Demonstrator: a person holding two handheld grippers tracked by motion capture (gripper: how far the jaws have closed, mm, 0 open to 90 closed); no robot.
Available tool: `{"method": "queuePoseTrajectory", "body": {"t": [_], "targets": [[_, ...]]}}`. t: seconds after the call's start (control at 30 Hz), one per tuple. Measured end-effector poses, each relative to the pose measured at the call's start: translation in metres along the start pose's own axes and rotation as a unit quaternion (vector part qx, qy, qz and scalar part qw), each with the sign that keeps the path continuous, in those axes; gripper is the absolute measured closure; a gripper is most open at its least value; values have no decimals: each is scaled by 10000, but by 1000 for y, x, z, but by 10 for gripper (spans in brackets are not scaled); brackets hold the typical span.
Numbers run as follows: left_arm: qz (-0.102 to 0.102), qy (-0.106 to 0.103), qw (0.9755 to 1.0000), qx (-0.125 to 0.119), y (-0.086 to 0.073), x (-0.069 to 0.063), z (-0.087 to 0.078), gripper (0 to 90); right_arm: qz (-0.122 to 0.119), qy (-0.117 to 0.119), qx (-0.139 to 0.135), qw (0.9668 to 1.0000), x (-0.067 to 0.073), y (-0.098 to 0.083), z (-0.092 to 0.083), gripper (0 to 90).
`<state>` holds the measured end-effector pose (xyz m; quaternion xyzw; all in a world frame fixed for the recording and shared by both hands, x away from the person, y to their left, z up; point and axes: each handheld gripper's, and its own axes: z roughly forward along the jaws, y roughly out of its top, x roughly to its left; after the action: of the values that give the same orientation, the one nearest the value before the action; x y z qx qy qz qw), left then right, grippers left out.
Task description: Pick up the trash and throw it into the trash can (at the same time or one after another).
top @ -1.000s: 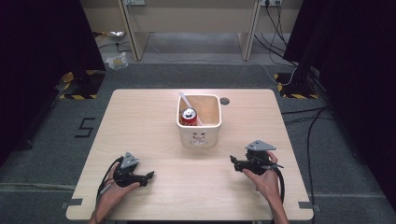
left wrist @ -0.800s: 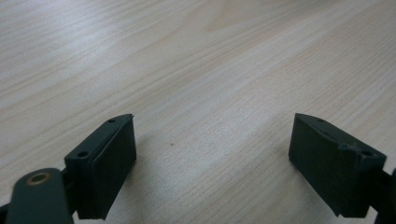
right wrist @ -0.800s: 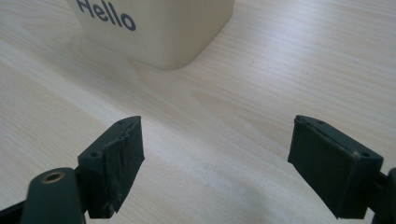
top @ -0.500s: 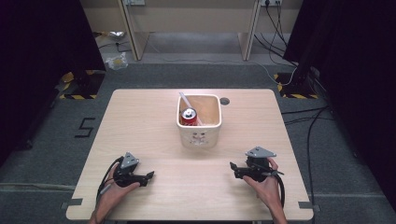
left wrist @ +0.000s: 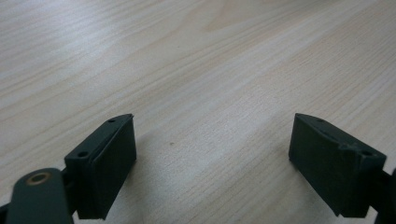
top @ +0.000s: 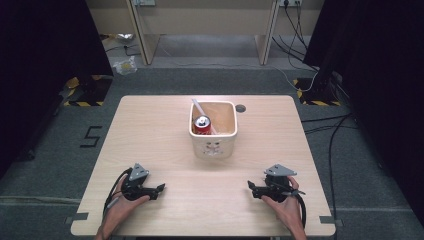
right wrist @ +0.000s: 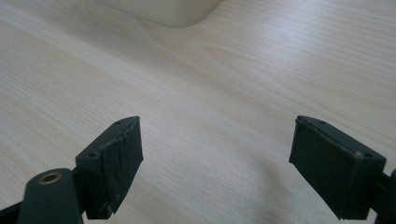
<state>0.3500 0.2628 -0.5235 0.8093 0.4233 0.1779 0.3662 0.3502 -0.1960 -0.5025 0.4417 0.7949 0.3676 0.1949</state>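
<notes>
Item: cream tub [top: 214, 131], set mid-worktop [top: 150, 130] within reach of both hands; red can [top: 202, 123] upright inside. Left gripper [top: 161, 188] and right gripper [top: 250, 186]: rested near edge, fingers [left wrist: 109, 158] spread wide, nothing held, judged parked.

Left gripper [top: 161, 187] and right gripper [top: 250, 185] low at the table's [top: 150, 130] near edge, toward opposite corners, hand-held, jaws spread wide, tips pointing inward at each other.

Can [top: 202, 123] in bin [top: 214, 150], mid-table [top: 150, 130], behind tongs.
</notes>
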Motion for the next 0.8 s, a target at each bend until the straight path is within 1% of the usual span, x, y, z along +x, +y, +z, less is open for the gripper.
{"method": "queuePoseTrajectory", "body": {"t": [0.17, 0.27, 0.43, 0.5, 0.8], "targets": [[0, -3, 10000, 0, 0, 0, 0, 141, 29, 11, 36, 10000, 1, -4, 1, 169], [-4, -2, 10000, -15, 0, 0, 0, 141, -56, -47, 82, 9999, 3, -5, 1, 168], [-2, 1, 10000, -21, 0, 0, 0, 141, -108, -53, 107, 9999, 6, -5, -1, 168], [-3, -1, 10000, -21, 0, 0, 0, 141, -139, -92, 123, 9998, 7, -6, -1, 168], [-1, 0, 10000, -21, 0, 0, 0, 141, -77, -58, 190, 9998, 8, -13, 1, 167]]}}
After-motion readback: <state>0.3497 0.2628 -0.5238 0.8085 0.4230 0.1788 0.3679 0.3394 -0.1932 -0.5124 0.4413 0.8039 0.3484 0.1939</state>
